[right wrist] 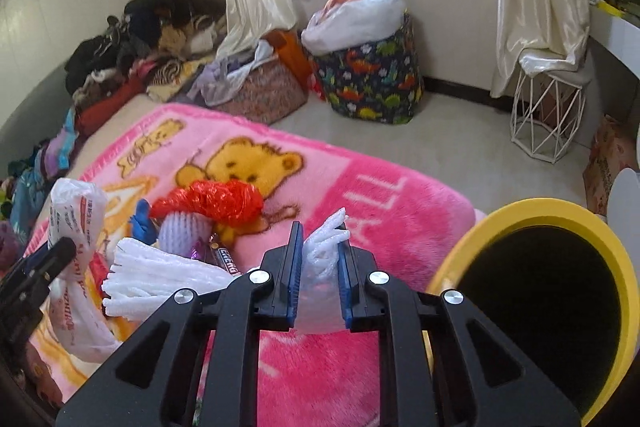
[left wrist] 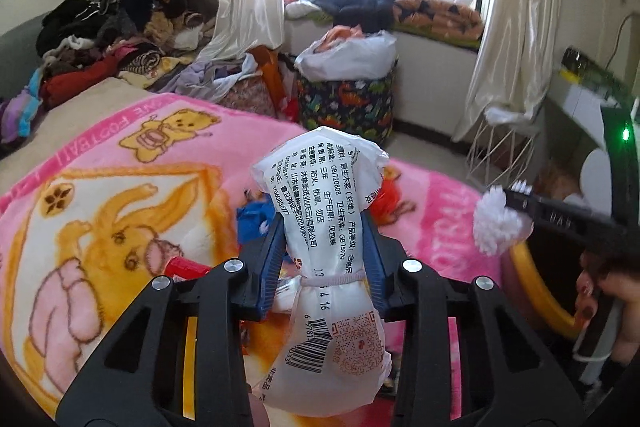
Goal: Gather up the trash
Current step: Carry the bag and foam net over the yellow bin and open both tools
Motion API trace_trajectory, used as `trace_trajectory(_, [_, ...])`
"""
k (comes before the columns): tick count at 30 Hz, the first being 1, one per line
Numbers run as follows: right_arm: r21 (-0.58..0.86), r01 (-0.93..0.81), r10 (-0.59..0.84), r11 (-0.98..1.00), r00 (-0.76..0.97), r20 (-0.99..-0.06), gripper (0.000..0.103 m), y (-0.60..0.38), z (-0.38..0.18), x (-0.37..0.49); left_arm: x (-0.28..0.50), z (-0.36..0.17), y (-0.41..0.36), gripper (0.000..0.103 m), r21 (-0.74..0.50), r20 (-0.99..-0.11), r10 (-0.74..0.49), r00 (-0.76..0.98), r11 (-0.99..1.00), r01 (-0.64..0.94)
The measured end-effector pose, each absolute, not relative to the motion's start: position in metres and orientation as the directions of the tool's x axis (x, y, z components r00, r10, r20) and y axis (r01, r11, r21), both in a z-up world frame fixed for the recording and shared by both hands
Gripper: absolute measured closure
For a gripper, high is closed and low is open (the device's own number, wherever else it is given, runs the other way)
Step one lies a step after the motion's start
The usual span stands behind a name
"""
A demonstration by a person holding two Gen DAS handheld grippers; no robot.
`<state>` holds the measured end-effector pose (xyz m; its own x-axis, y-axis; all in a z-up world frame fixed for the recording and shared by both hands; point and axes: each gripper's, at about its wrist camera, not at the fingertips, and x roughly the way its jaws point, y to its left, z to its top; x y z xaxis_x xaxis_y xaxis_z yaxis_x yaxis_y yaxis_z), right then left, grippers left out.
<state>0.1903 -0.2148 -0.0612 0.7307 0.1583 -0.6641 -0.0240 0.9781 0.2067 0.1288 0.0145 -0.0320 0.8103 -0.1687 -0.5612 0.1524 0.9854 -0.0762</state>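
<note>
With my left fingers (left wrist: 326, 251) clamped on a white printed wrapper (left wrist: 326, 267) and my right fingers (right wrist: 318, 267) gripping white foam netting (right wrist: 326, 239) above the bed, I next carry both over the yellow-rimmed bin (right wrist: 592, 227) and release.

You're seeing a pink blanket (right wrist: 360, 163) showing yellow bears. The bin (right wrist: 624, 267) is showing a yellow rim; the basket (right wrist: 372, 79) is showing colourful dinosaurs on navy.

Dinosaur-print hamper (right wrist: 370, 83), white wire stool (right wrist: 546, 115)
</note>
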Motion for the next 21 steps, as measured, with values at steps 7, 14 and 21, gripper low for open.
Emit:
trace_trajectory(7, [0.228,0.027,0.123,0.973,0.778,-0.616,0.088,-0.239,-0.042,0.161,0.115,-0.006,-0.008,0.074,-0.106,-0.514,-0.242,0.823,0.970,0.218])
trace_trajectory(14, [0.232,0.078,0.074,0.970,0.808,-0.584,0.088,-0.265,-0.031,0.141,0.107,0.007,-0.043,0.074,-0.101,-0.490,-0.304,0.817,0.951,0.293])
trace_trajectory(21, [0.210,0.145,-0.003,0.967,0.829,-0.560,0.088,-0.297,-0.024,0.123,0.103,0.011,-0.081,0.074,-0.109,-0.486,-0.379,0.787,0.920,0.376])
